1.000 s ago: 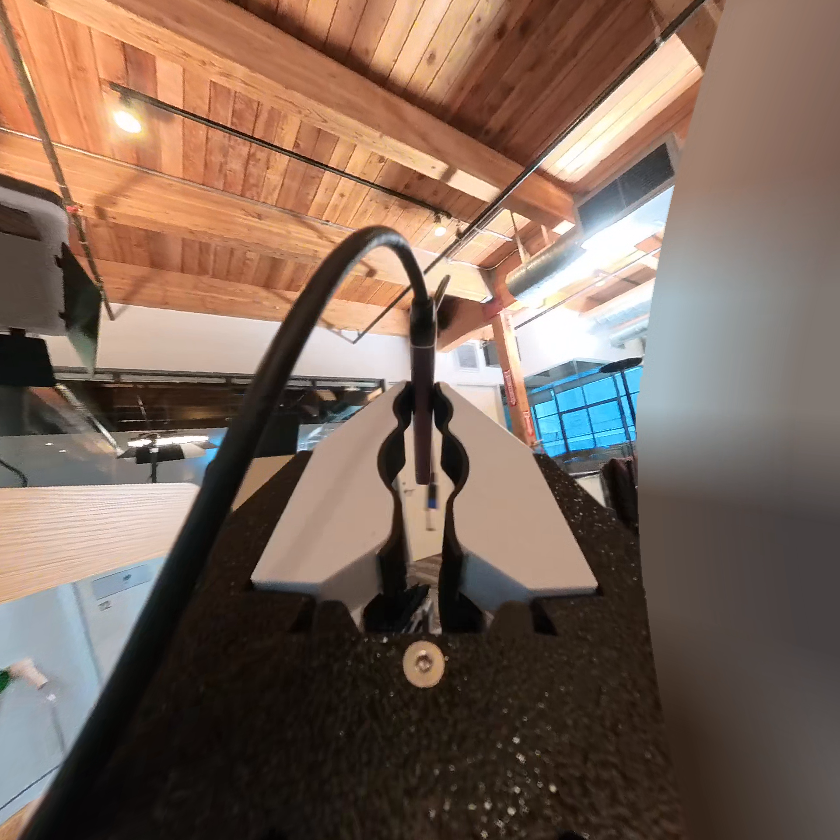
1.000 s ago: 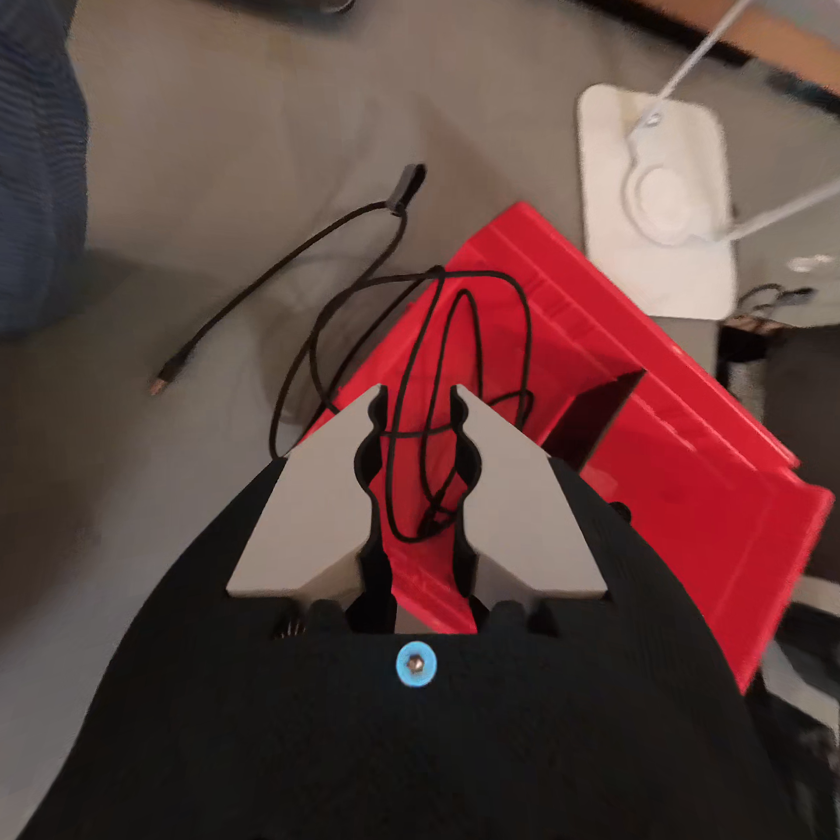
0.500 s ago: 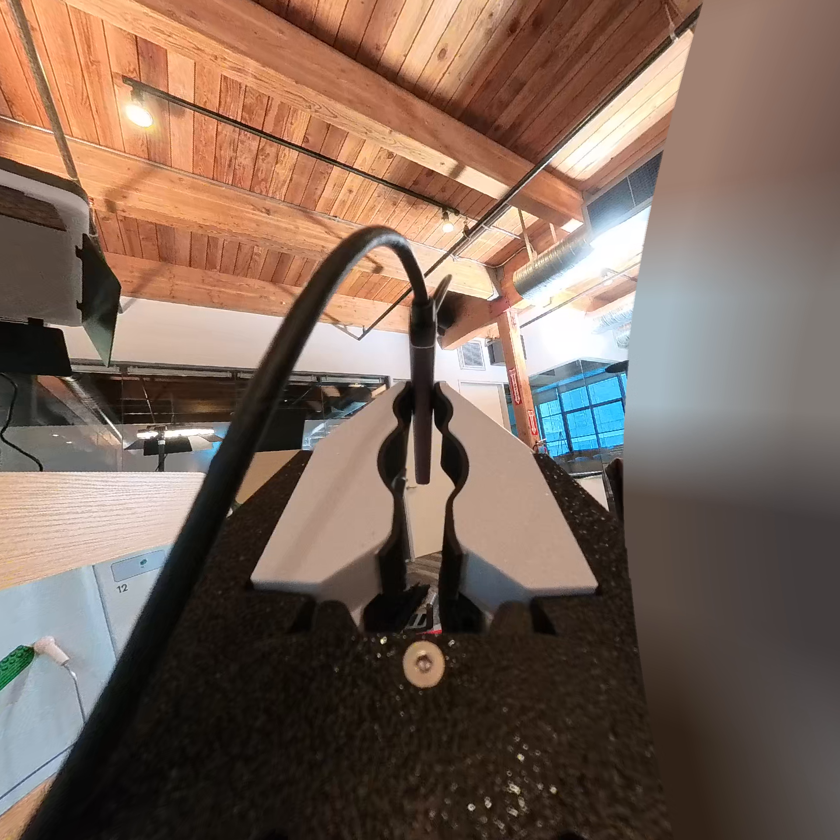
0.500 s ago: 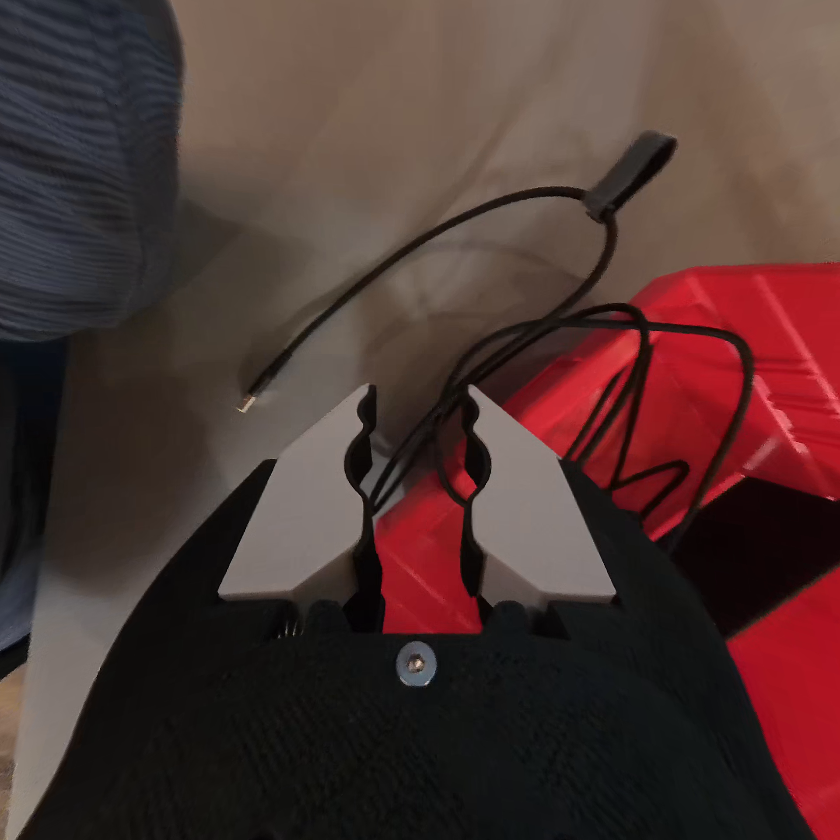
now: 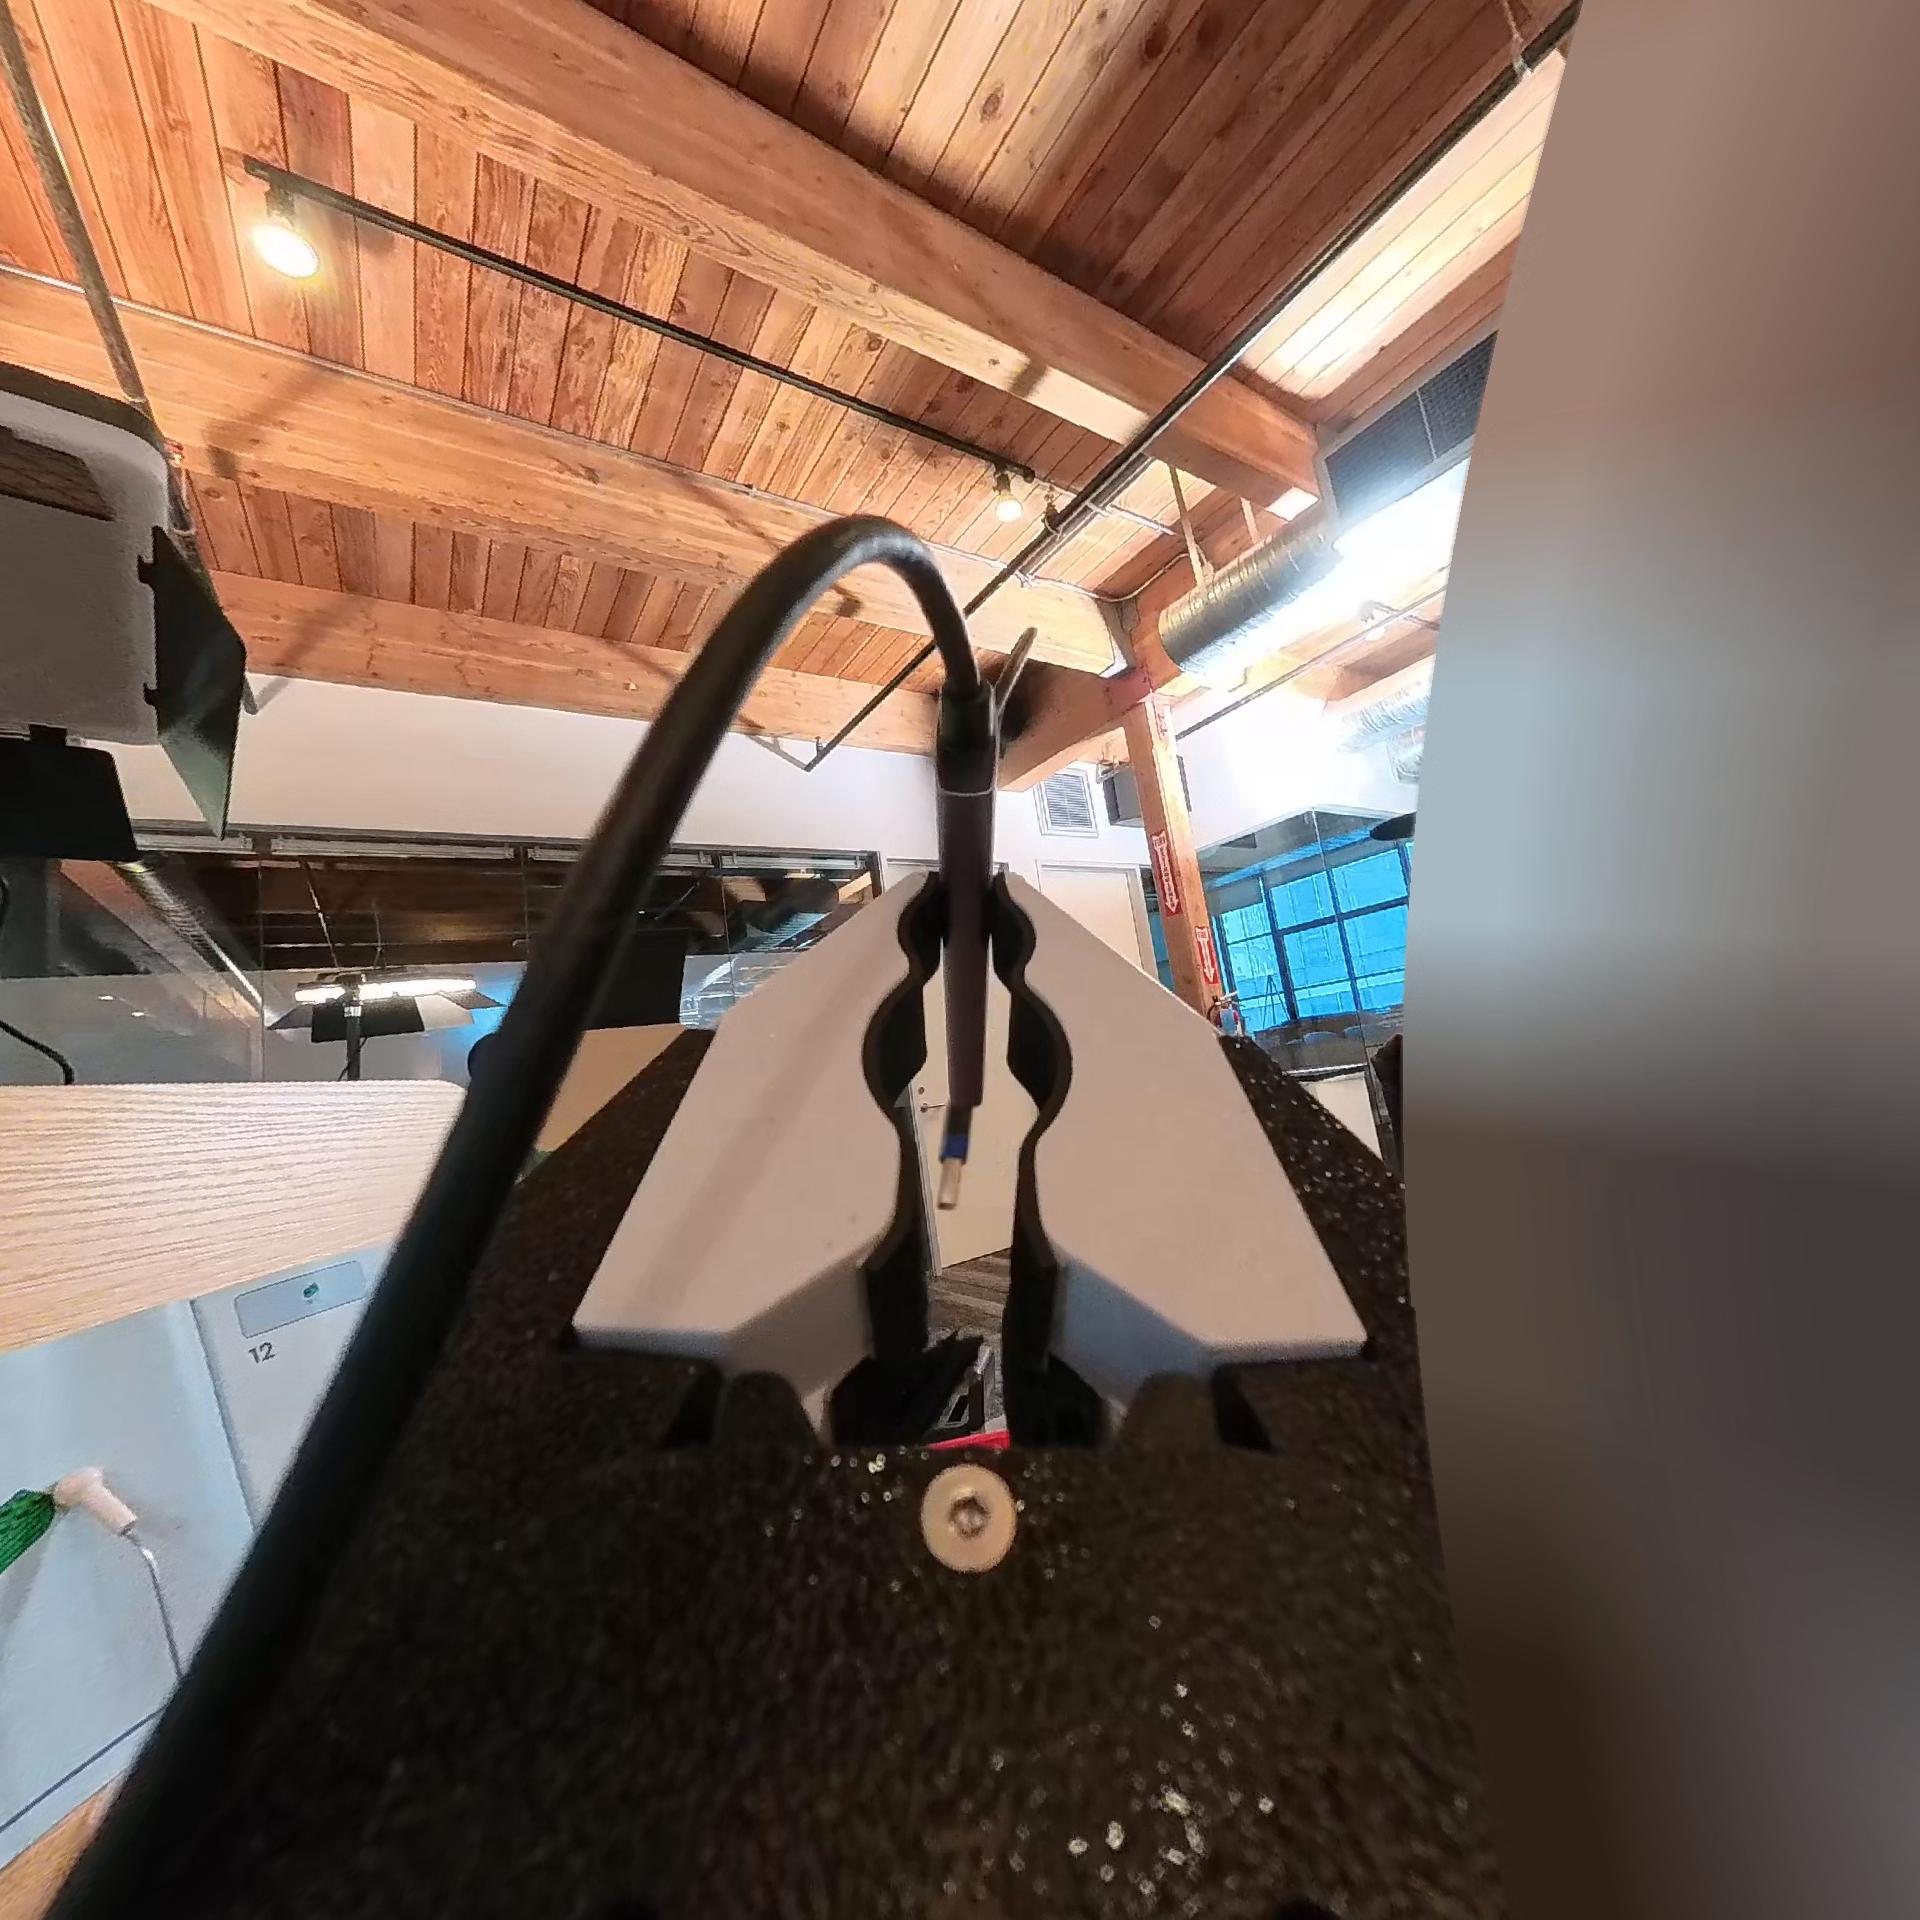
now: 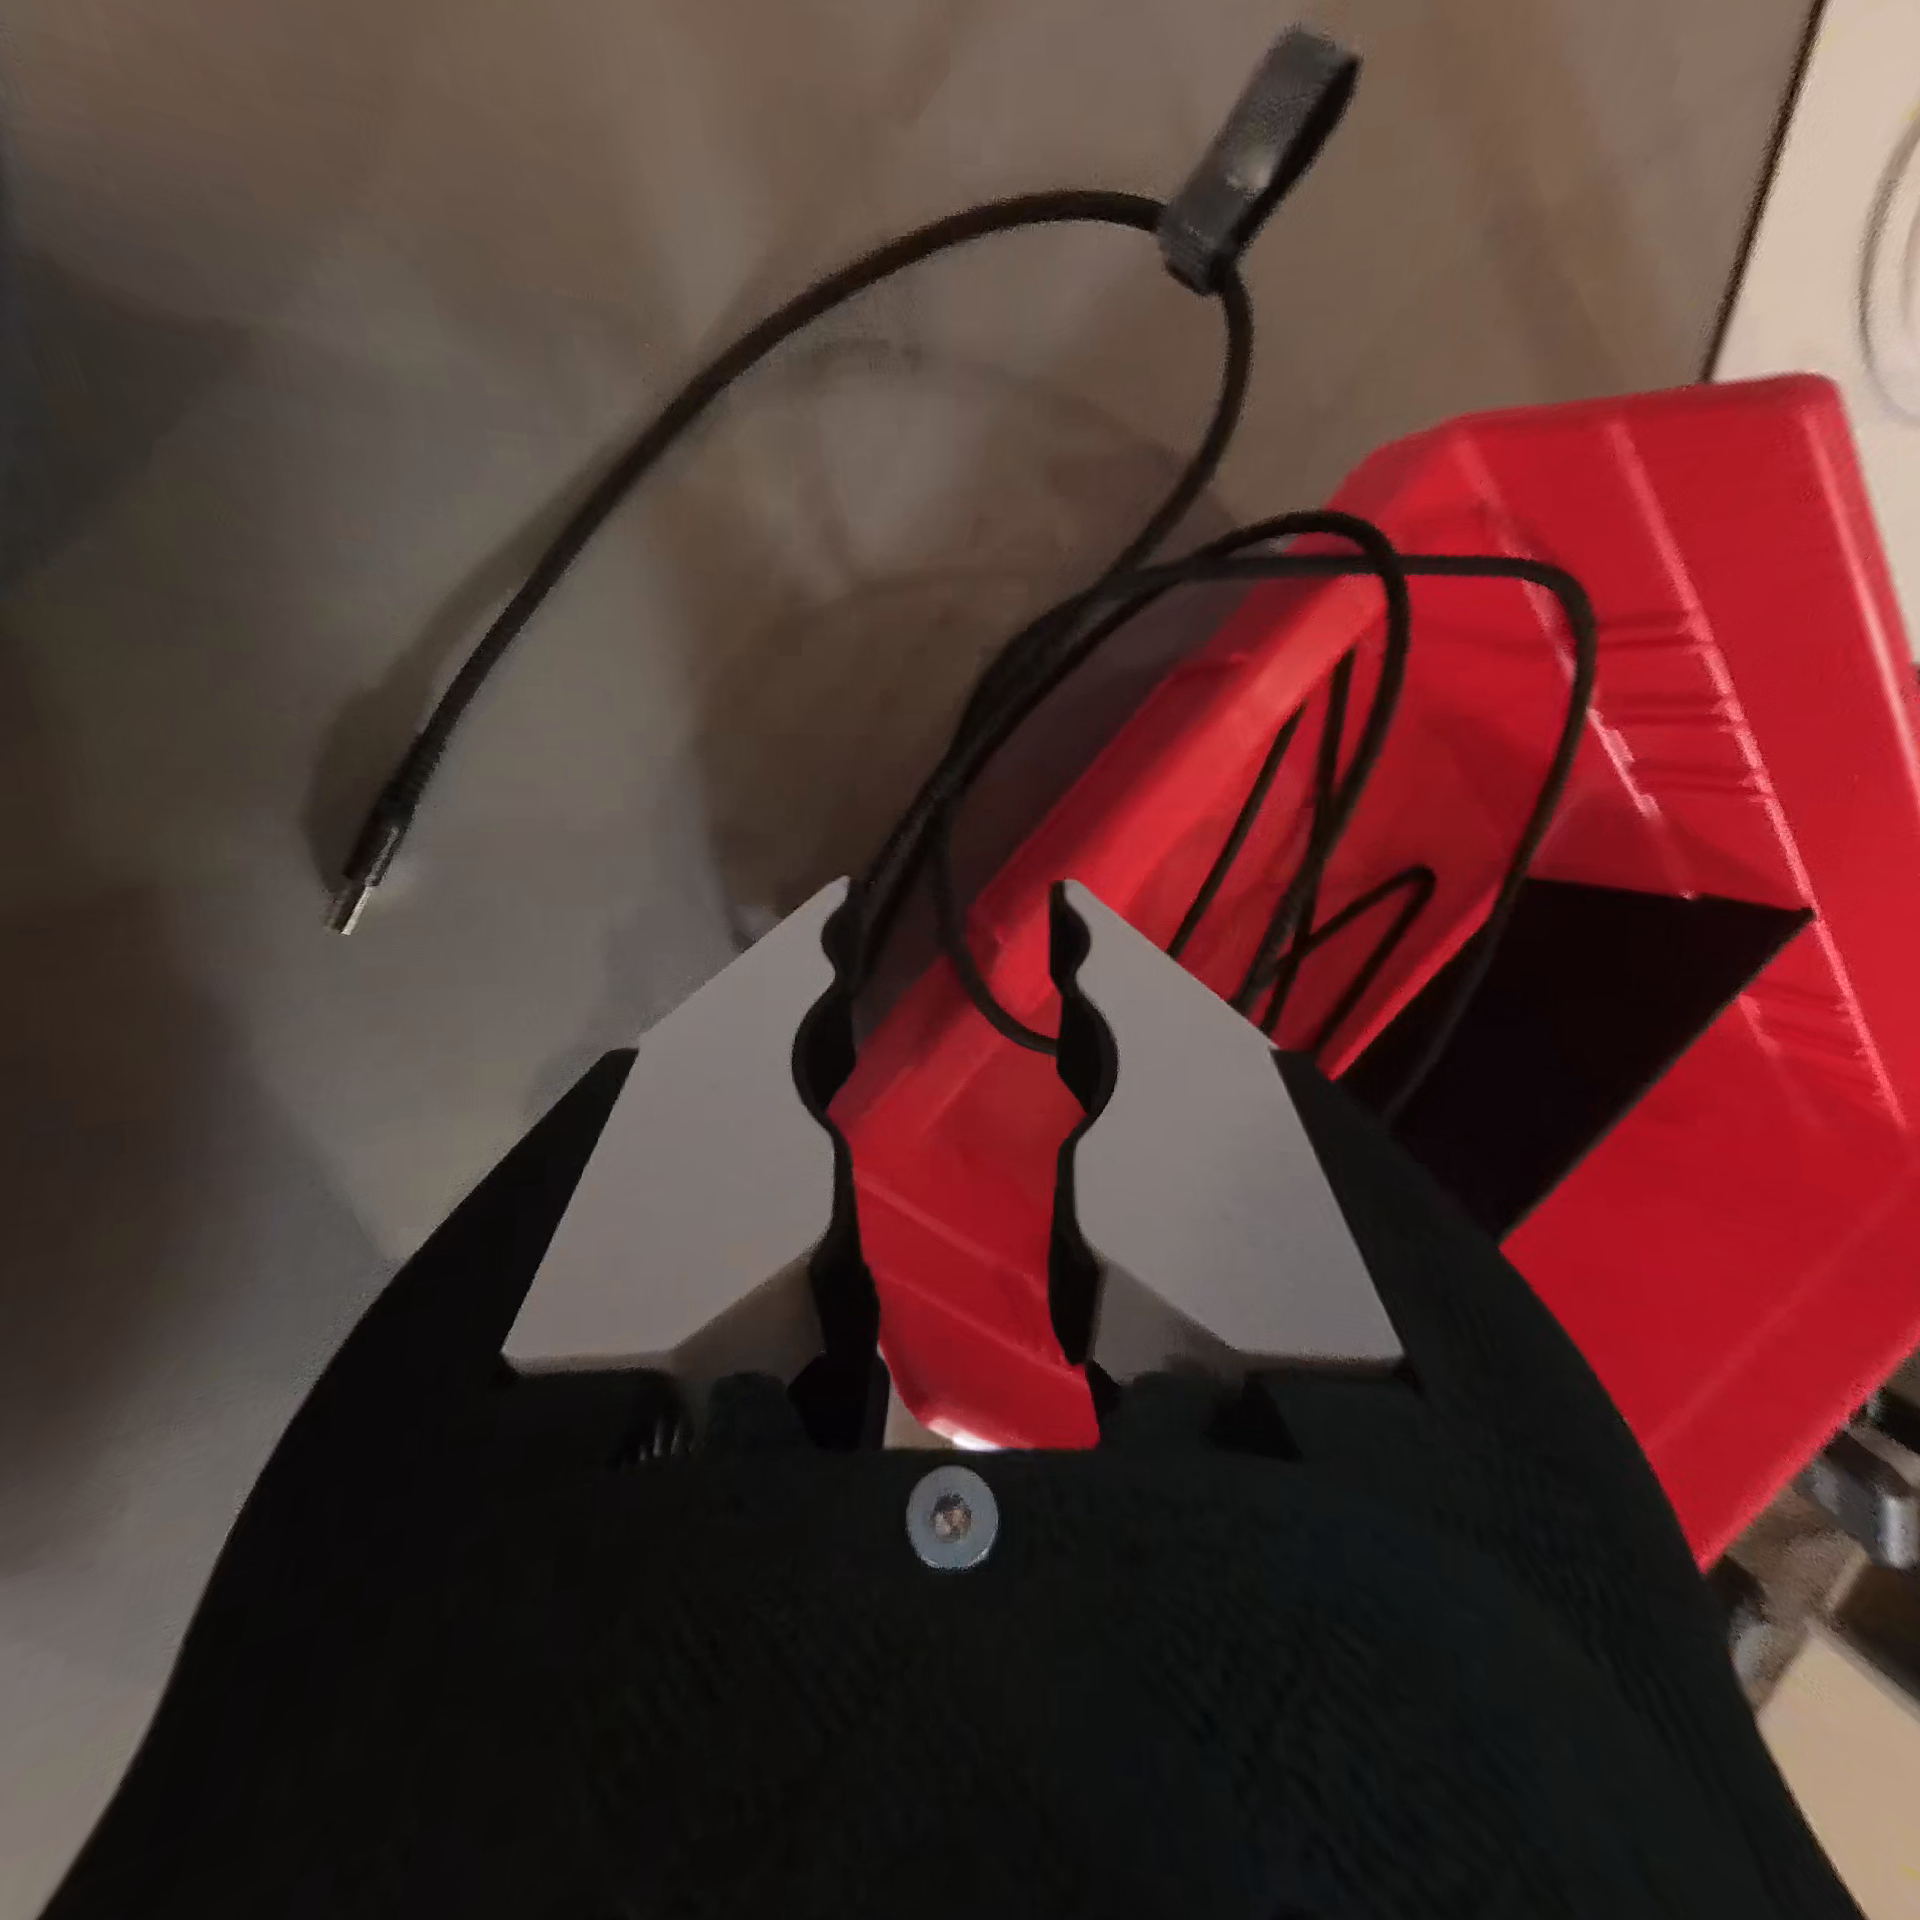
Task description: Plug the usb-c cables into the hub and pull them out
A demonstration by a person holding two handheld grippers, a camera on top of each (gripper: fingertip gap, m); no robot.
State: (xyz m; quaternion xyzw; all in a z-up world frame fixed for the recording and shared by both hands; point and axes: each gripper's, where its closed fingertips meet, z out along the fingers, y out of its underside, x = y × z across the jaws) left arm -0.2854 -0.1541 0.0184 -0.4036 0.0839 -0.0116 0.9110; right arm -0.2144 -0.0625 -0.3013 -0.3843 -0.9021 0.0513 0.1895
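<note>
Left wrist view now tilted slightly lower than a second ago: less of the wooden ceiling [image 5: 727, 260], more of the pale desk edge [image 5: 208, 1174] at lower left. Below the plug [image 5: 964, 987] clamped in the left gripper [image 5: 966, 904], a blue band and metal tip now visible. Right wrist view swung leftward off the red bin [image 6: 1558, 727]: right gripper [image 6: 951, 899] now over the bin's near corner, jaws parted wider. Loose cable [image 6: 831, 281] on the grey cloth now larger, its plug end [image 6: 358, 904] closer. White lamp base gone from view.

A grey locker door [image 5: 135, 1434] bears a numbered label; distant red post signs [image 5: 1166, 871] seem illegible.
</note>
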